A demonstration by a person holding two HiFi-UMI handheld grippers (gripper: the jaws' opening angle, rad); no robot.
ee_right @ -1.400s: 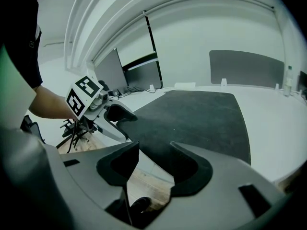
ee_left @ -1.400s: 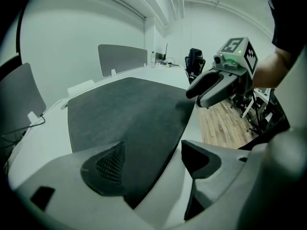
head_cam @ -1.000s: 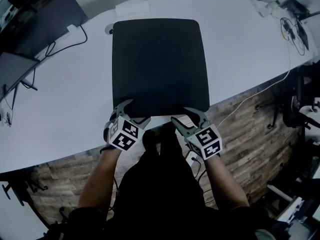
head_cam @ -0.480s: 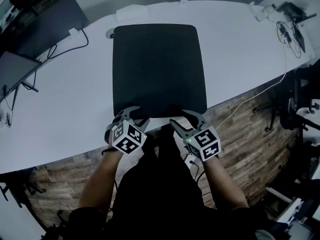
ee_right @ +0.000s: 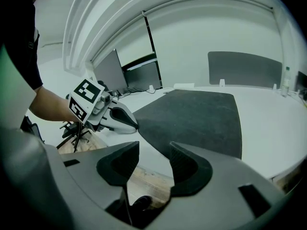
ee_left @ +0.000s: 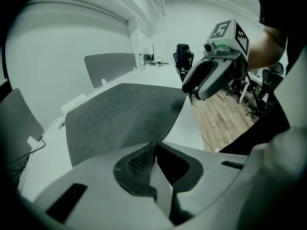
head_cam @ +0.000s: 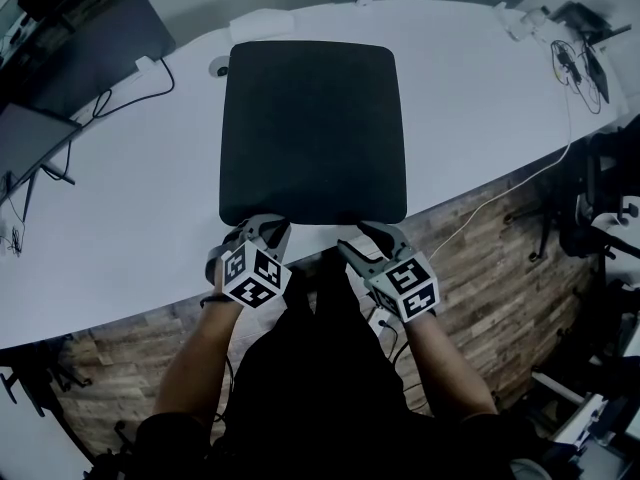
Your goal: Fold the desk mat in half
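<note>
Desk mat (head_cam: 313, 128) flat on surface (head_cam: 480, 98), near edge at your twelve. Your left gripper (head_cam: 268, 228) closing, clenching near-left corner; right gripper (head_cam: 362, 236) released, near-right corner at its twelve, untouched.

Wide bare bench (head_cam: 480, 98) right of the desk mat (head_cam: 312, 128), open out to the rim. Left side narrower, crossed by a black cable (head_cam: 110, 93) and hemmed by dark monitors (head_cam: 90, 43). Behind the mat, a white box (head_cam: 262, 25); tangled wires (head_cam: 585, 63) at the far right corner.
</note>
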